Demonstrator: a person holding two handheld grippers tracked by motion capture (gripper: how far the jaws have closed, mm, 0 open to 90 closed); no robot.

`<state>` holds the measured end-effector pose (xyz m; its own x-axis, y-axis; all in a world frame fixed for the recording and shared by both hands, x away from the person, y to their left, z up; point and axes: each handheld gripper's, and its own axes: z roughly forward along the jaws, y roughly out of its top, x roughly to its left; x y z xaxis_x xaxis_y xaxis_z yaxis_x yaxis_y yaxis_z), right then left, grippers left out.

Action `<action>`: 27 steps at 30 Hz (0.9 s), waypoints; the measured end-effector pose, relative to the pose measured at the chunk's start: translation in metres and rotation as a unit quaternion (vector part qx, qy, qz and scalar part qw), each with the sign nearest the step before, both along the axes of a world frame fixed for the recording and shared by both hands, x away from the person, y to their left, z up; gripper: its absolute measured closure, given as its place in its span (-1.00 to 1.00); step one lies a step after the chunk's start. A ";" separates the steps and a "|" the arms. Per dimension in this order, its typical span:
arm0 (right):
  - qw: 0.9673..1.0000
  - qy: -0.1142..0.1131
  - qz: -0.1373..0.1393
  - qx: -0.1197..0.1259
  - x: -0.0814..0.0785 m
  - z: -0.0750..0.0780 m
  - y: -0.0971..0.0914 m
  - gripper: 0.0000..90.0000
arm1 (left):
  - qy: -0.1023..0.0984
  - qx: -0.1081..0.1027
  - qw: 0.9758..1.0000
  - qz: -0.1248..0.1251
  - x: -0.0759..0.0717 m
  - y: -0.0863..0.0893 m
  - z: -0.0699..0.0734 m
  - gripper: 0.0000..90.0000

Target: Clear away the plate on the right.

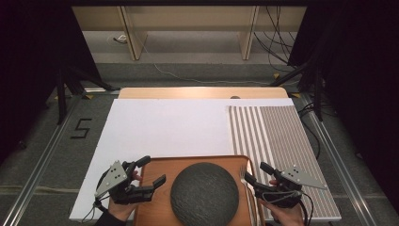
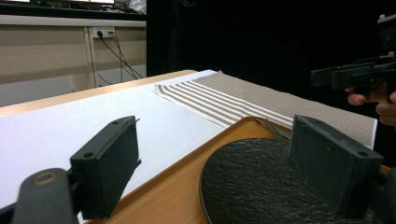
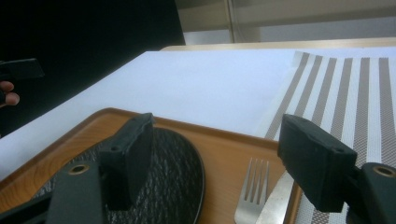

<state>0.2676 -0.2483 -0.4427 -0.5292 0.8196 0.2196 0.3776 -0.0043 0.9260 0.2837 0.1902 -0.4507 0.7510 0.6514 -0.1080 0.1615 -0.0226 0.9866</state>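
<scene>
A wooden tray (image 1: 155,212) is seen at the near edge of the table, resting on a white sheet (image 1: 164,125) that covers most of the tabletop. A round dark slate plate (image 1: 204,193) with a rough, rippled surface is laid in the middle of the tray. A silver fork (image 3: 251,191) is laid on the tray along its right rim, tines pointing away from the person, just beside the plate but apart from it; a second piece of metal cutlery (image 3: 275,200) is partly seen touching or overlapping the fork's right side, and what it is cannot be told.

The left gripper (image 1: 149,170) is held at the tray's left edge, with its jaws spread wide: in the left gripper view one jaw is seen over the white sheet outside the tray and the other over the plate, so the tray's left rim lies between them with nothing pressed. The right gripper (image 1: 254,173) is held at the tray's right edge, its jaws also spread wide, one over the plate's edge and the other over the tray's right rim, with the fork seen between them and untouched.

A striped placemat (image 1: 277,136), brown and white, is laid on the right part of the white sheet, next to the tray's right side.
</scene>
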 end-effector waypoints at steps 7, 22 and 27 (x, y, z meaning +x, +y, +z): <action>0.999 -0.018 0.001 -0.028 -0.001 0.001 0.000 -0.51 | 0.001 -0.001 1.000 -0.001 0.000 0.000 0.000 -0.65; 0.998 -0.035 0.003 -0.058 -0.003 0.002 -0.003 -0.60 | 0.001 0.004 1.000 -0.008 -0.001 -0.001 0.000 -0.65; 0.997 -0.039 0.000 -0.060 -0.004 0.002 -0.006 -0.61 | -0.001 0.008 1.000 -0.007 -0.002 -0.002 0.000 -0.65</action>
